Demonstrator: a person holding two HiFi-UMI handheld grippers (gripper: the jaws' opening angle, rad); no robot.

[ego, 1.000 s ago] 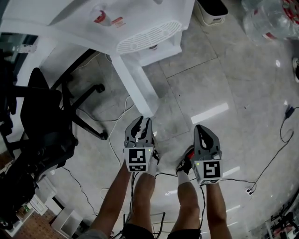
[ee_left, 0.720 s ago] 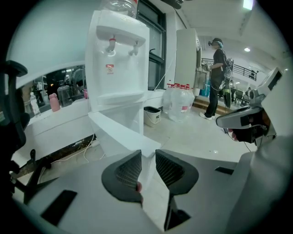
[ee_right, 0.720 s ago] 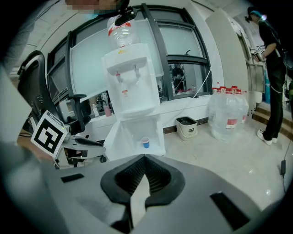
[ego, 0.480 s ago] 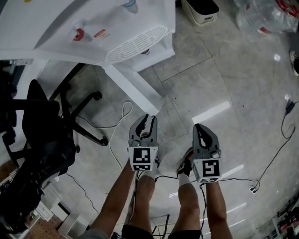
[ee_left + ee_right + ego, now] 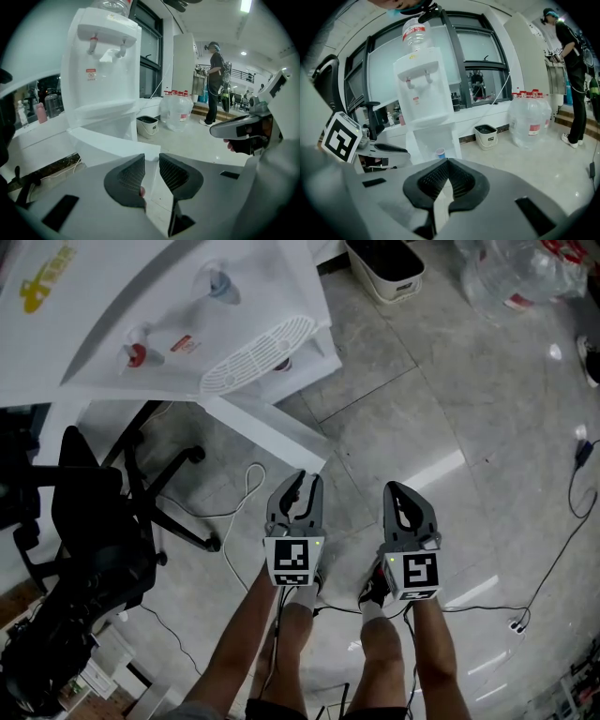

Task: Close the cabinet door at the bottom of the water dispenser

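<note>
Left gripper [image 5: 298, 480] closer to open cabinet door [image 5: 267, 432] than a second ago. Door juts from water dispenser [image 5: 169, 324] base toward person. Left jaws parted, empty, likely lined up for push. Right gripper [image 5: 401, 491] jaws pressed together, empty, idle.

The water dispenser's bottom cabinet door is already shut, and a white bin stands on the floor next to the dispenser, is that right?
Not quite. The cabinet door is swung wide open, not shut. The right gripper view looks straight inside, where a small cup stands. The white bin does stand on the floor next to the water dispenser.
</note>
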